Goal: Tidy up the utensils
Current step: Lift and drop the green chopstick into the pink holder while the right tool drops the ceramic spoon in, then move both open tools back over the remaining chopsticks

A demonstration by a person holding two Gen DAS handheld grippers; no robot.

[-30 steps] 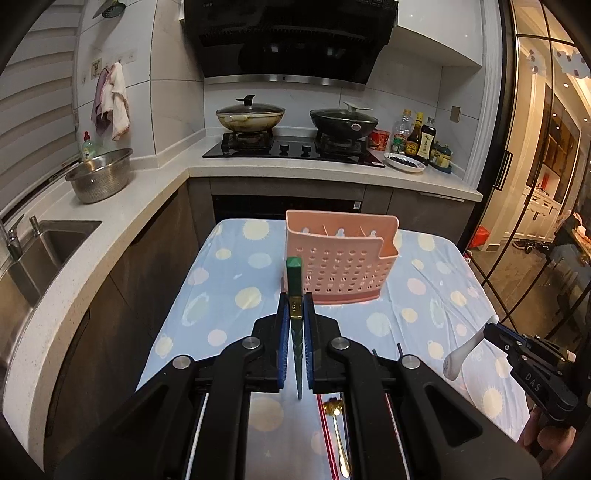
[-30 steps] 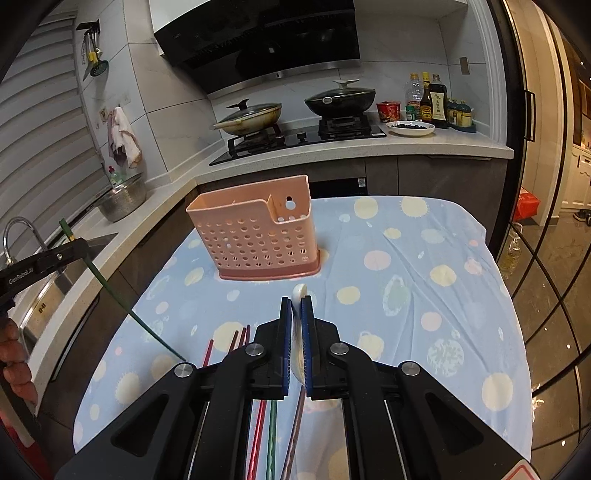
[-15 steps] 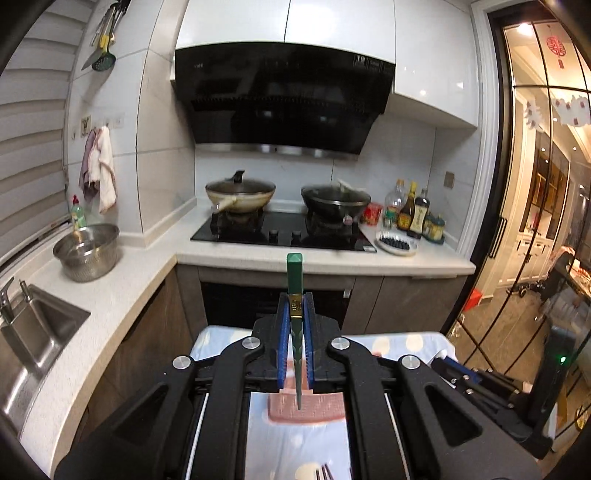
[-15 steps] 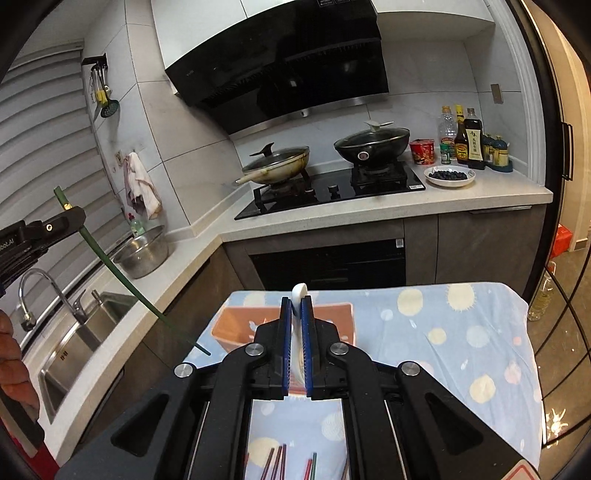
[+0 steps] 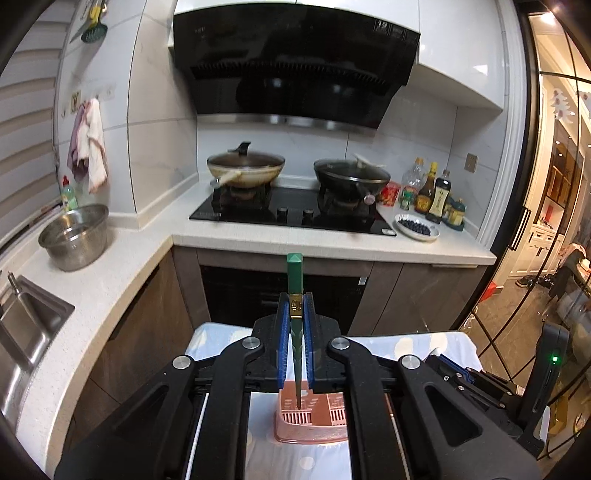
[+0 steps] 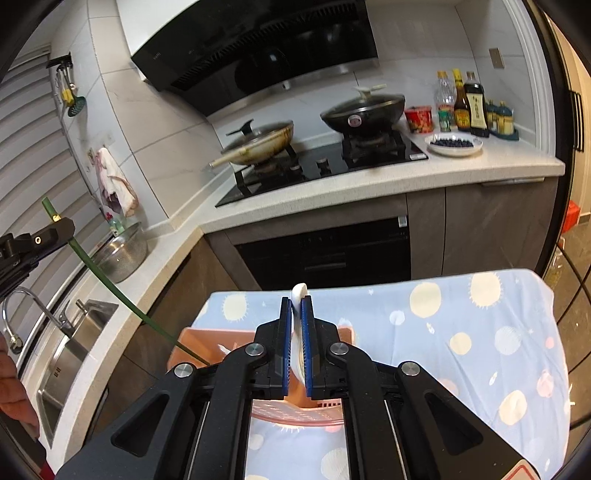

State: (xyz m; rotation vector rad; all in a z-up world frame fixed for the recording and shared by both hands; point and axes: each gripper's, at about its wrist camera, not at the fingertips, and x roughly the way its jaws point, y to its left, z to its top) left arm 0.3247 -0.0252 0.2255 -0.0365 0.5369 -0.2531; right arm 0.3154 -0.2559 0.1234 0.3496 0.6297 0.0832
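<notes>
L gripper (image 5: 295, 314): fingers pinching green chopstick (image 5: 294, 280), square end up past the tips, thin end pointing down at pink basket (image 5: 314, 417) directly below. In R view the chopstick (image 6: 107, 280) slants from L gripper (image 6: 44, 236) at far left down to basket's left side (image 6: 188, 343); tip at or just inside rim, cannot tell which.

R gripper (image 6: 295, 314): fingers pinching white spoon (image 6: 298, 295), handle end poking just above the tips, the rest running down between the blue pads, over the basket. Bowl of spoon hidden by gripper body.

Basket: perforated plastic, stands on table w/ blue polka-dot cloth (image 6: 461, 332), toward its far-left part.

Background, far side:
- Black hob (image 5: 291, 214) on white worktop (image 5: 258, 240), w/ 2 lidded woks: tan one left (image 5: 245, 168), black one right (image 5: 351, 177).
- Black hood (image 5: 291, 74) above.
- Sauce bottles (image 5: 432, 192) + plate of dark berries (image 5: 416, 226) right of hob.
- Steel bowl (image 5: 74, 236) on left worktop; sink (image 5: 26, 325) nearer on left.
- Cloths (image 5: 88, 147) hanging on left wall; green skimmer (image 5: 94, 31) hung higher.

Person's hand (image 6: 14, 387) at left edge in R view.
</notes>
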